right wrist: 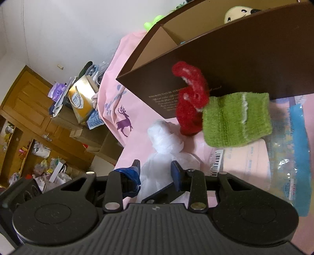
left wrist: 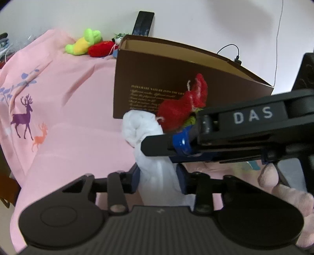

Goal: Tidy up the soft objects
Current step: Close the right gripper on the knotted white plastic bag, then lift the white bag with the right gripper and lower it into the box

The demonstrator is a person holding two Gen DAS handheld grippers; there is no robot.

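Note:
A white crumpled soft bundle (left wrist: 137, 127) (right wrist: 164, 137) lies on the pink tablecloth (left wrist: 68, 117) in front of a brown cardboard box (left wrist: 149, 78) (right wrist: 235, 58). My left gripper (left wrist: 158, 176) is shut on its lower part. My right gripper (left wrist: 157, 154) (right wrist: 156, 168) comes in from the right in the left wrist view, and the bundle runs between its blue-taped fingers, which press on it. A red knitted piece (left wrist: 176, 111) (right wrist: 190, 109) and a green knitted piece (right wrist: 235, 121) sit just beyond, against the box front.
Yellow-green (left wrist: 82, 45) and red (left wrist: 100, 49) plush toys lie at the back of the table. A pale plush face (right wrist: 237, 13) shows inside the box. A clear plastic packet (right wrist: 284, 157) lies to the right. A hand (left wrist: 274, 182) holds the right gripper. Household clutter (right wrist: 78, 102) stands beyond the table edge.

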